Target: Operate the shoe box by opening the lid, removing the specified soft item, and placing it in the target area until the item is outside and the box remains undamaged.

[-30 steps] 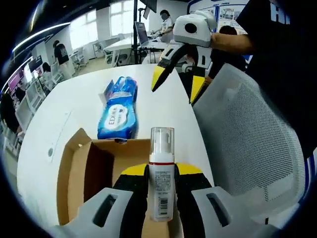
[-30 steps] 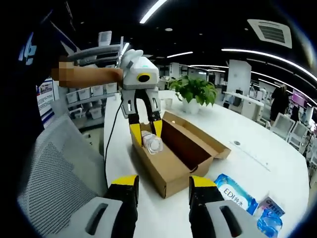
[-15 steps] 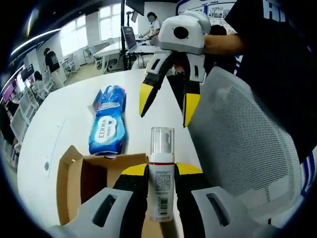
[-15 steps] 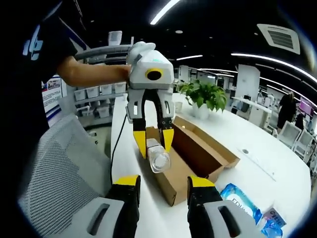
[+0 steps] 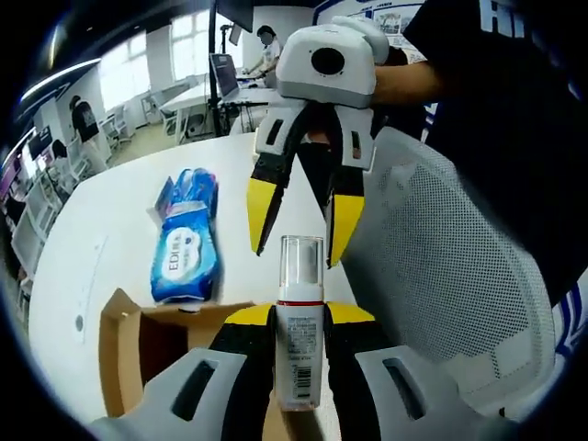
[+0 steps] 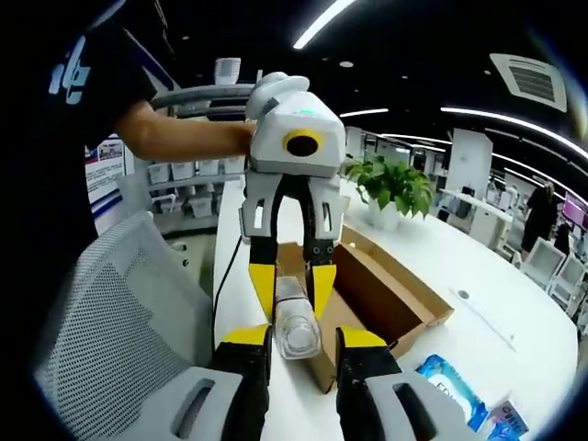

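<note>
Surface: white table [image 5: 101,230] in an open office, with bare top on the far side of the shoe box [image 5: 138,344].
Left gripper [image 5: 299,317]: jaws clamped on the bottle [image 5: 299,340], which stands upright just above the box's near end.
Shoe box: lid folded open, cardboard edges intact; in the right gripper view the box [image 6: 386,294] sits right behind the bottle [image 6: 296,322].
Right gripper [image 5: 294,220]: jaws spread wide and holding nothing, yellow tips just beyond the bottle's clear cap; from its own camera [image 6: 299,344] the bottle sits between them.
Blue wipes pack [image 5: 184,248]: flat on the table just past the box's far edge.
Mesh chair [image 5: 441,276]: close beside the box.
</note>
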Motion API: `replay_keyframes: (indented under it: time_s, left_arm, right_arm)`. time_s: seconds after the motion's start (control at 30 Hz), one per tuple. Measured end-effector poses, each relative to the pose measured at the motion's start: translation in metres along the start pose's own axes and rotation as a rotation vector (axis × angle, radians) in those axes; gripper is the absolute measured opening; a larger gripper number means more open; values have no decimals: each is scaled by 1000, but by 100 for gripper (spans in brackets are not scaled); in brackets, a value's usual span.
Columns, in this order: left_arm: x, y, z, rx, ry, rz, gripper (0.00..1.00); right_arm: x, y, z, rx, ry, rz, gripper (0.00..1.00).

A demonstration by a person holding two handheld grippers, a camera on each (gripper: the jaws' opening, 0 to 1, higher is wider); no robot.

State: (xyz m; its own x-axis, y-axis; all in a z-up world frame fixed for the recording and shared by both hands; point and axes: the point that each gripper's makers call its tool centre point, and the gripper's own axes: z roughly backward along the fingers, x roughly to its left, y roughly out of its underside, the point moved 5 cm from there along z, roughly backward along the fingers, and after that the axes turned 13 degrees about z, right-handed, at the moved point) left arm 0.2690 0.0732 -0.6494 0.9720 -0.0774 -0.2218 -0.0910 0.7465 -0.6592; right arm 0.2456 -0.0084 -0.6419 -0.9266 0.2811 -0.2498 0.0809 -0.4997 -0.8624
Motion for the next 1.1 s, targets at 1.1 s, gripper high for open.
replay_keyframes:
  time_s: [1.1]
  left_arm:
    - [0, -5, -8, -37, 33, -42, 20]
  right_arm:
    - [4, 0, 0, 48, -26, 55, 14]
